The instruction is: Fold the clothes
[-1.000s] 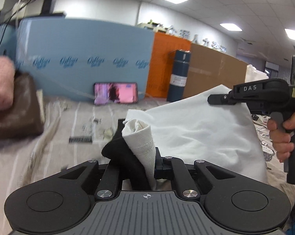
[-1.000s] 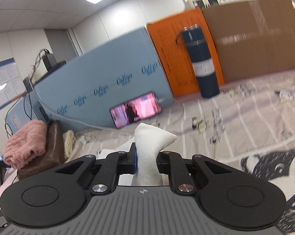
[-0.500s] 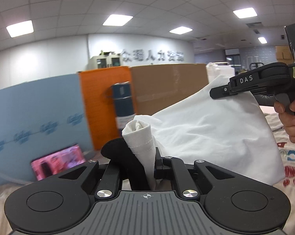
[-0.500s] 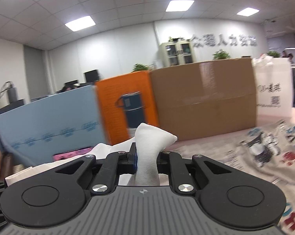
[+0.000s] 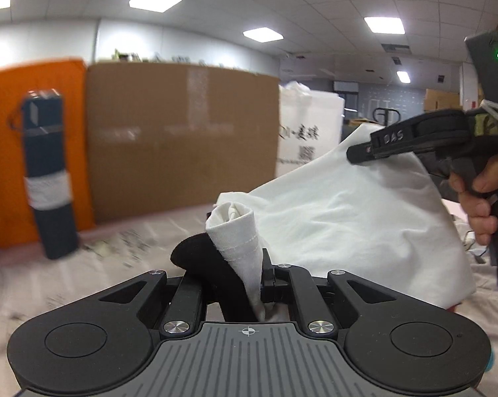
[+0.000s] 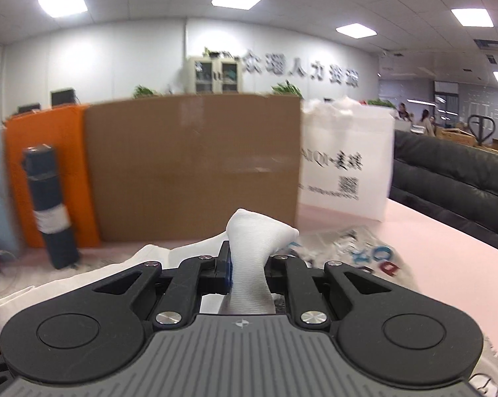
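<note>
A white garment (image 5: 348, 218) hangs stretched in the air between both grippers. My left gripper (image 5: 249, 264) is shut on one bunched corner of it, with a black patch of cloth (image 5: 196, 258) beside the white fold. In the left wrist view the right gripper (image 5: 368, 152) appears at the right, held by a hand (image 5: 480, 198), pinching the garment's far corner. In its own view my right gripper (image 6: 247, 261) is shut on a white bunched corner (image 6: 255, 235), and the cloth (image 6: 83, 284) trails off to the left below it.
A brown cardboard box (image 6: 192, 172), an orange panel (image 6: 47, 152) and a dark blue flask (image 6: 50, 205) stand along the back. A white printed bag (image 6: 344, 165) is to the right, with a black sofa (image 6: 454, 185) beyond. A printed sheet (image 6: 364, 251) covers the pink table (image 6: 447, 258).
Both grippers have swung to the right with the garment held between them. The blue panel, phone and pink clothes have left view; the cardboard box, white bag and sofa have come in.
</note>
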The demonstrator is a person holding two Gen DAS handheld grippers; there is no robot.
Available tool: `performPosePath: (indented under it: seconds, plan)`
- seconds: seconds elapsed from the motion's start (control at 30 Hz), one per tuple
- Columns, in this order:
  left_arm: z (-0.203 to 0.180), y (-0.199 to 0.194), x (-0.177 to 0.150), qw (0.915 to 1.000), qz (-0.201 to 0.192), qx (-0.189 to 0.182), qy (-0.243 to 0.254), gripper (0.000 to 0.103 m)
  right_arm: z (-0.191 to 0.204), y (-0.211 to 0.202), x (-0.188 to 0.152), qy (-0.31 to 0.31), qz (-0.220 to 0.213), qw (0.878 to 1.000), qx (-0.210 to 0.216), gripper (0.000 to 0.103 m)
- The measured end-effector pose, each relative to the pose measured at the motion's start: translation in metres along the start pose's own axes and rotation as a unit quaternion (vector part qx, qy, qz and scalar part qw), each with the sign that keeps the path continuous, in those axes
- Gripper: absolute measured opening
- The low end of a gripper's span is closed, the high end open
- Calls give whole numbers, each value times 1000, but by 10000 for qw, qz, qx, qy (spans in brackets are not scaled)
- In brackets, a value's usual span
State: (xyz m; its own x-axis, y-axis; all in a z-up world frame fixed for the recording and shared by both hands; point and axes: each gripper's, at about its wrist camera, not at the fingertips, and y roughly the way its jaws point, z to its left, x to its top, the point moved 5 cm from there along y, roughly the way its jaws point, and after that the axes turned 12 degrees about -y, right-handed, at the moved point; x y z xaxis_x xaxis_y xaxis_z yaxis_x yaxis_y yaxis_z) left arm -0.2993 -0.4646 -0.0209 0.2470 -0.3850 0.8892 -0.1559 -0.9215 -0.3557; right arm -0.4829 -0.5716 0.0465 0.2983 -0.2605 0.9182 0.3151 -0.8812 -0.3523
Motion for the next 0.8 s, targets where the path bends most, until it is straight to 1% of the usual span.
performPosePath:
  seconds: [0.07,0.1,0.2,0.3,0.37,0.4,0.43,0.5,0.57,0.6,0.63,0.67,0.73,0.8]
  plan:
    - [-2,13,-4,9988,295,-276,-265,11,-19,16,-15,76,264,9996,-93,12]
    - [-2,17,-7,9981,384,-348,-340,11,-27,23,-23,148,382,9991,-125,12]
    - [1,25,-12,9972,513,-374,-389,11,-48,45,-45,360,720,9966,-187,12]
    - [4,26,-18,9957,639,-432,-510,12,-54,62,-66,555,967,9937,-130,12]
    - [4,25,-19,9952,661,-455,-554,13,-56,66,-75,690,1029,9921,-198,16]
    - [5,24,-19,9948,666,-477,-609,15,-58,63,-75,808,1002,9913,-268,24]
    - [6,24,-18,9940,684,-500,-693,16,-62,58,-75,942,959,9903,-354,33]
    - [10,26,-17,9919,741,-563,-862,16,-68,40,-72,1145,825,9888,-493,37]
    - [12,30,-16,9900,794,-624,-985,16,-71,14,-70,1290,702,9876,-545,44]
    - [13,31,-16,9891,812,-638,-1052,17,-71,0,-72,1341,659,9872,-555,53]
    - [14,33,-16,9879,836,-658,-1130,17,-70,-14,-73,1392,616,9867,-564,58]
    - [16,33,-16,9865,861,-677,-1216,17,-68,-29,-76,1473,578,9859,-544,61]
    - [19,32,-16,9835,913,-702,-1397,17,-63,-58,-86,1732,541,9825,-423,69]
    - [23,30,-18,9804,967,-696,-1570,21,-57,-74,-101,2123,668,9748,-166,70]
